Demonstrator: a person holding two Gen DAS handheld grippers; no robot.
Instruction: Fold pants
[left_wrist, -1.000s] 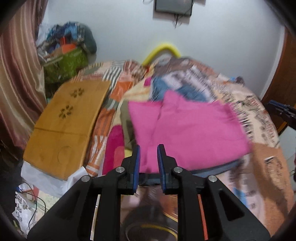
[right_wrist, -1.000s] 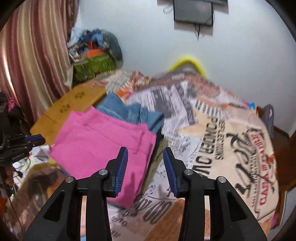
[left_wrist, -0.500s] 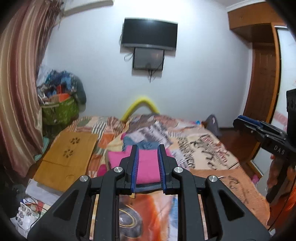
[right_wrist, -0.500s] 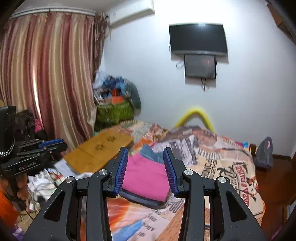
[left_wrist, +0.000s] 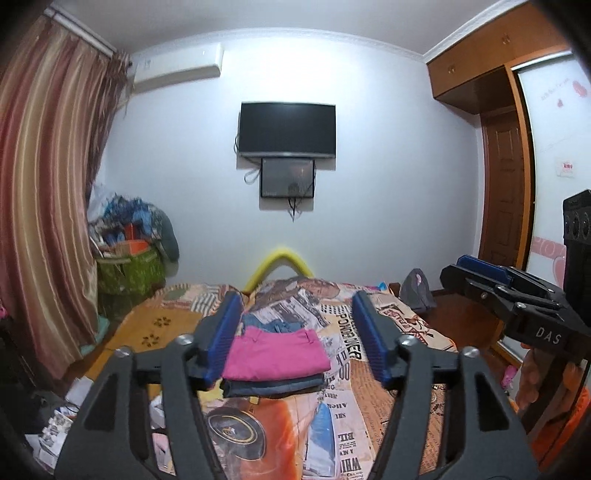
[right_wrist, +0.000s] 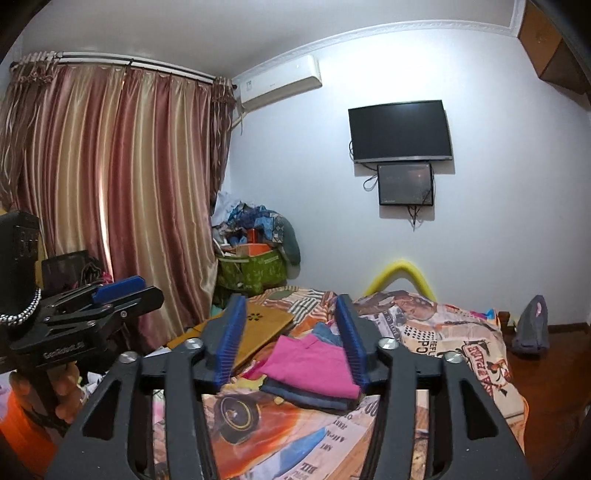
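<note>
- Pants (left_wrist: 275, 354): pink pair, folded to a flat rectangle, lying on top of a darker folded stack (left_wrist: 271, 386) in the middle of the bed (left_wrist: 413, 332). Blue jeans (left_wrist: 273, 326) sit just behind it.
- Left hand-held gripper (left_wrist: 295, 338): jaws have just been opening and now stand wide, with nothing between them. The pink fold only shows through the gap, well beyond the tips.
- Right hand-held gripper (right_wrist: 291, 338): jaws have also just been opening, to a moderate gap, and are likewise empty. It is held up off the bed and aimed about level.
- Read: this fold looks done and the step in hand looks like the release and retreat.
- To do it well: keep both sets of jaws clear of the cloth while backing off, so no pad snags an edge and drags the top layer.
- Check the pink edges sit square on the stack. In the right view the near corner overhangs slightly; if that matters, nudge it flat with closed tips, don't re-grip.
- Wooden board (right_wrist: 258, 326) lies to the left of the stack; keep swings away from it.
- Any next garment: can't tell which from here.
</note>
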